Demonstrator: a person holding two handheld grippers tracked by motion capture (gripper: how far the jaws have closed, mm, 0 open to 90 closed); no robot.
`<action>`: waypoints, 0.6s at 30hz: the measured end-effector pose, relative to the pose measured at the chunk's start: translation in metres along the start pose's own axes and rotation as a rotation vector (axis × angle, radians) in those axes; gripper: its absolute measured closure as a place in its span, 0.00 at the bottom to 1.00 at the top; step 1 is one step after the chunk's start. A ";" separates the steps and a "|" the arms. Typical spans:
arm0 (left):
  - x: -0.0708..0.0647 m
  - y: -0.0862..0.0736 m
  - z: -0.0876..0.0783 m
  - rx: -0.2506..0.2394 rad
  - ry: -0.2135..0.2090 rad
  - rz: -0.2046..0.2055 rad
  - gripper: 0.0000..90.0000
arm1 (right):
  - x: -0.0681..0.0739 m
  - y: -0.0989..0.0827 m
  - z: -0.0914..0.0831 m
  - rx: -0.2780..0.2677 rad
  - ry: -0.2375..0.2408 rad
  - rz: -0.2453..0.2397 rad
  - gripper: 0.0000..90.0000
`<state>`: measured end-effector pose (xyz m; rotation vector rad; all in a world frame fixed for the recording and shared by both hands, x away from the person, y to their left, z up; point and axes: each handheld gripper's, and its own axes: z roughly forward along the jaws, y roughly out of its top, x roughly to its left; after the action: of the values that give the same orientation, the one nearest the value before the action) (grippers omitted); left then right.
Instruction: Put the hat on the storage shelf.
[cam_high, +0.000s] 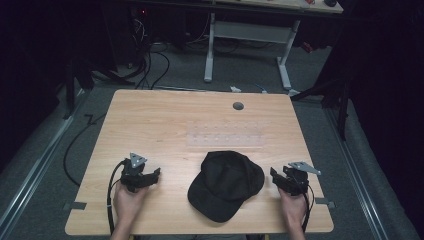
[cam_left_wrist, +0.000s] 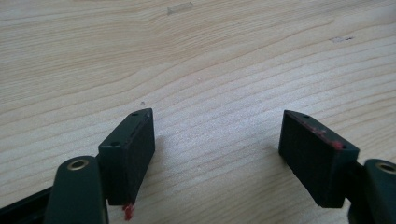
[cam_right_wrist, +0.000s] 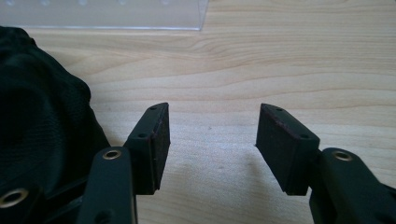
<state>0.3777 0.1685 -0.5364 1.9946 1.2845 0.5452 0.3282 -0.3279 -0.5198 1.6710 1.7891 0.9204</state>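
Black cap (cam_high: 226, 184) sits on the table (cam_high: 165, 130) between my two grippers, near the front edge, brim toward me and a bit left, crown toward the back. It's just in front of a clear plastic strip (cam_high: 225, 139) w/ rows of holes. Looks like soft fabric, light, so the crown will prob collapse if I squeeze it; the brim should be the stiff part, so I'd pinch there, or at the crown's edge seam, not mid-crown where cloth just bunches. Not fragile, not slippery; main worry is it flopping or sliding on the smooth wood when nudged from one side. My right gripper (cam_high: 285, 181) is just beside the cap's right edge, not touching, low over the table, jaws spread w/ only bare wood between them; in the right gripper view (cam_right_wrist: 210, 140) the cap's dark fabric (cam_right_wrist: 42, 112) lies just left of my left jaw. My left gripper (cam_high: 146, 176) is farther off on the other side, also low, pointing in toward the cap, jaws spread wide over bare wood (cam_left_wrist: 215, 140), holding nothing. Both my hands grip from behind, forearms coming in from the near edge.
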 end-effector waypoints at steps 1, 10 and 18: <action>0.000 0.000 0.000 0.000 0.000 0.000 0.30 | -0.001 0.000 -0.002 -0.007 0.005 0.001 0.50; 0.000 0.000 0.000 -0.001 -0.002 -0.003 0.31 | 0.001 0.001 -0.018 -0.011 0.103 0.003 0.47; 0.001 0.000 0.000 0.000 -0.005 -0.006 0.31 | 0.010 0.008 -0.039 -0.085 0.160 -0.015 0.43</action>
<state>0.3777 0.1694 -0.5362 1.9902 1.2869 0.5369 0.3019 -0.3230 -0.4883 1.5673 1.8348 1.1358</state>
